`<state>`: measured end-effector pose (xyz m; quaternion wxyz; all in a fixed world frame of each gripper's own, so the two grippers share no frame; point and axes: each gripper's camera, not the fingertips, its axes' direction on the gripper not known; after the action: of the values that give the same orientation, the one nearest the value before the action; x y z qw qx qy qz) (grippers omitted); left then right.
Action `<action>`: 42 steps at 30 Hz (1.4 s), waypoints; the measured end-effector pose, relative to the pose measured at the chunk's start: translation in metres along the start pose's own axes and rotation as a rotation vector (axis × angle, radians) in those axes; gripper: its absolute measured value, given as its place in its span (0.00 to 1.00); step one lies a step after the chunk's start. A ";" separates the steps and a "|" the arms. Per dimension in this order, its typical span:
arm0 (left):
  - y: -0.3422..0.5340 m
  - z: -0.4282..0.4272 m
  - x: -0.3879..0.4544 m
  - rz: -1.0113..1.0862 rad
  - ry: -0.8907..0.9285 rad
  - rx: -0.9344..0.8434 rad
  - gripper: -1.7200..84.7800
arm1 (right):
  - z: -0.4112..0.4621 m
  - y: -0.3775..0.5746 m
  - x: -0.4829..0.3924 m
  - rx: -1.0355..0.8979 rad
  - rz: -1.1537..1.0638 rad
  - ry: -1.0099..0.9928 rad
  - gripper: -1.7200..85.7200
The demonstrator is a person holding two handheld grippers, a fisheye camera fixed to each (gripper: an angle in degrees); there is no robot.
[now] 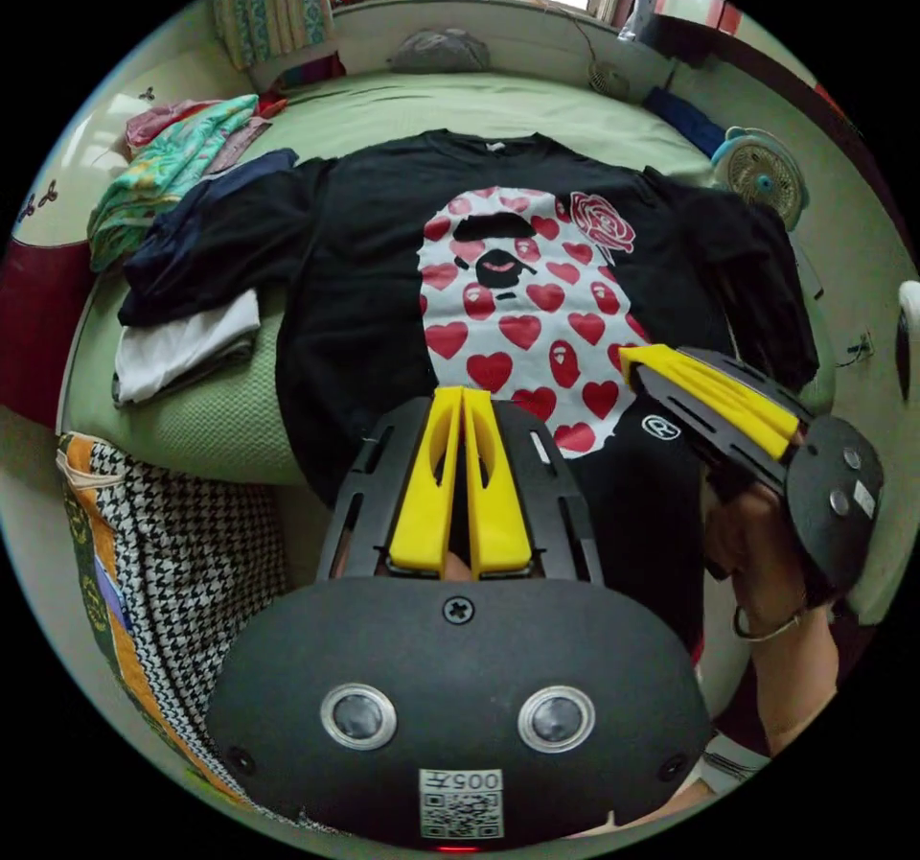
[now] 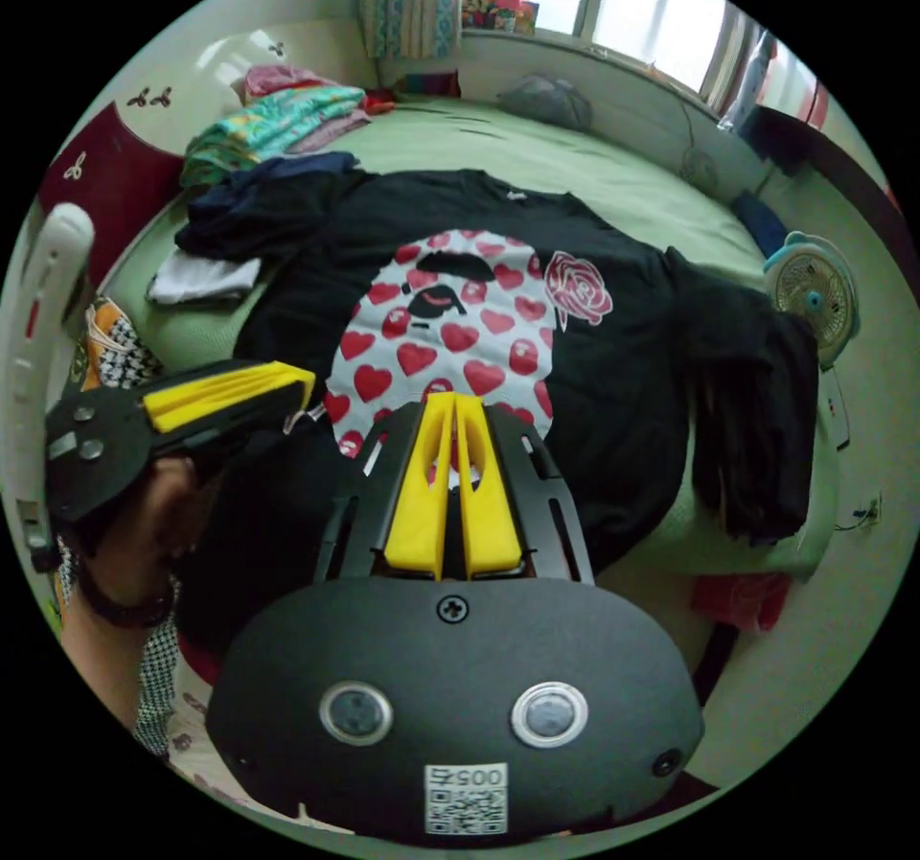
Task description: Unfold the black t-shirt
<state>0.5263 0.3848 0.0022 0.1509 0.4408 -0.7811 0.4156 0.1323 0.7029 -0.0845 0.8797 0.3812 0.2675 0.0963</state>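
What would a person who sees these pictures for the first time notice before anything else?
The eye goes first to the black t-shirt, spread flat with its front up on the green bed, and to its large white print covered with red hearts. Next come the yellow jaws of the left gripper and right gripper, both closed, above the shirt's lower hem. A pile of folded clothes lies beside one sleeve.

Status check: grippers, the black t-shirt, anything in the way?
Left gripper and right gripper shut, holding nothing, above hem. Black t-shirt spread face-up on the bed. Folded clothes touching one sleeve.
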 end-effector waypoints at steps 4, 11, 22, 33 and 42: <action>0.012 -0.010 -0.005 -0.001 -0.018 0.008 0.02 | -0.014 0.008 0.002 0.027 0.010 -0.004 0.01; 0.044 -0.021 0.007 0.038 -0.028 0.028 0.02 | -0.036 0.046 -0.010 0.075 0.006 -0.095 0.01; 0.054 -0.027 0.002 0.046 -0.038 0.097 0.01 | -0.025 0.050 -0.031 0.096 0.000 -0.028 0.01; 0.060 -0.039 -0.005 0.075 -0.109 0.103 0.01 | -0.027 0.042 -0.050 0.098 -0.013 0.015 0.01; 0.059 -0.052 -0.032 0.054 -0.056 0.104 0.01 | -0.028 0.027 -0.061 0.099 -0.014 0.018 0.01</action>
<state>0.4896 0.4593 -0.0159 0.0947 0.4381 -0.7741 0.4470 0.0664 0.7164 -0.0563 0.8578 0.4216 0.2828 0.0801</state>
